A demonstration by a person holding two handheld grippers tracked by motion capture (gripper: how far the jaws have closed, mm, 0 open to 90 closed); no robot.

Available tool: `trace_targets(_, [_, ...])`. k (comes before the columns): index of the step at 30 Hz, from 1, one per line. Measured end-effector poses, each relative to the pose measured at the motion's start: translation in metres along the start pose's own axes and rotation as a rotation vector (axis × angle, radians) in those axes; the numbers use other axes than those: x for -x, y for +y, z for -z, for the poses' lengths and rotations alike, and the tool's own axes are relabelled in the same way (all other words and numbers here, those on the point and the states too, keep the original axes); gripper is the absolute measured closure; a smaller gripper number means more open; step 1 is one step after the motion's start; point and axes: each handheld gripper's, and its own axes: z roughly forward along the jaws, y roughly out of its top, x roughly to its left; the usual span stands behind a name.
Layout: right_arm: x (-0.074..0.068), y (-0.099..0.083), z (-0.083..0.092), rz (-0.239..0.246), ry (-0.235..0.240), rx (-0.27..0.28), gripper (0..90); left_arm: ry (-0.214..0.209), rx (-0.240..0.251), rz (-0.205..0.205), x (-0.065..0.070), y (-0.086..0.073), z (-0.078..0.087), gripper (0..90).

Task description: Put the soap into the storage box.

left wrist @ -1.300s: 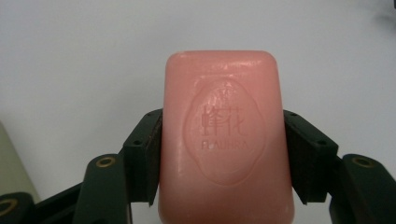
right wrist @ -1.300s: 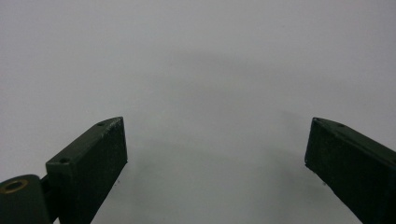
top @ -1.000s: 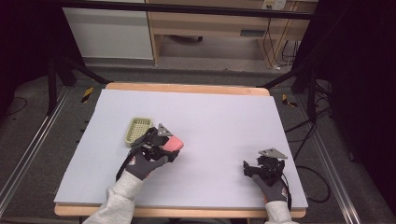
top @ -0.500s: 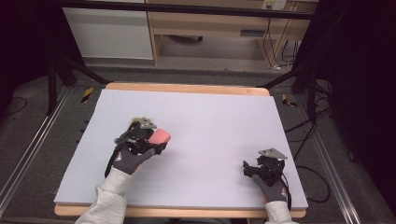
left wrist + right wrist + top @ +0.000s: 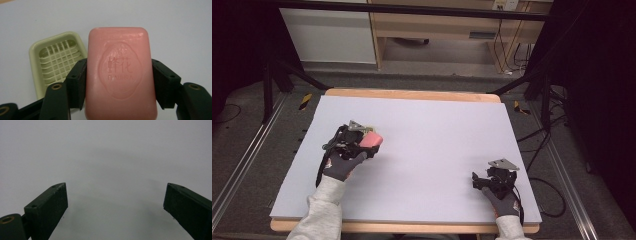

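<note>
— Pink soap bar (image 5: 121, 72), rounded corners, an oval stamp with raised characters on its face. Where do we hold it?

— Our left gripper (image 5: 120, 82) clamps it by both long sides, above the white table (image 5: 437, 130), just beside the pale green slatted soap dish (image 5: 56, 61). Our right gripper (image 5: 115, 205) rests with jaws spread, nothing between.

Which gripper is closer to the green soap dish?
Left. The left gripper holds the pink soap right beside the soap dish; the right gripper sits far across the table.
</note>
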Motion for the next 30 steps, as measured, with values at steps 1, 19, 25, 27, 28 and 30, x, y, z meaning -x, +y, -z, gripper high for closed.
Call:
trace_targets(1, [0.000, 0.000, 0.000, 0.000, 0.000, 0.000, 5.8, 0.013, -0.001, 0.001, -0.002, 0.000, 0.000, 37.1])
trace_targets(19, [-0.001, 0.001, -0.001, 0.006, 0.002, 0.001, 5.7, 0.070, 0.009, 0.058, -0.027, -0.001, -0.002, 37.1])
trace_targets(25, [-0.001, 0.001, -0.001, 0.009, 0.001, -0.002, 5.7, 0.089, -0.001, 0.062, -0.032, -0.001, -0.009, 37.1])
trace_targets(27, [-0.001, 0.001, -0.001, 0.009, 0.001, -0.003, 5.7, 0.091, -0.003, 0.063, -0.033, -0.002, -0.011, 37.1])
trace_targets(28, [-0.001, 0.001, -0.001, 0.009, 0.001, -0.003, 5.7, 0.094, -0.006, 0.062, -0.034, -0.001, -0.012, 37.1])
trace_targets(30, [-0.001, 0.001, -0.001, 0.012, 0.002, -0.004, 5.7, 0.097, -0.009, 0.063, -0.035, -0.001, -0.016, 37.1])
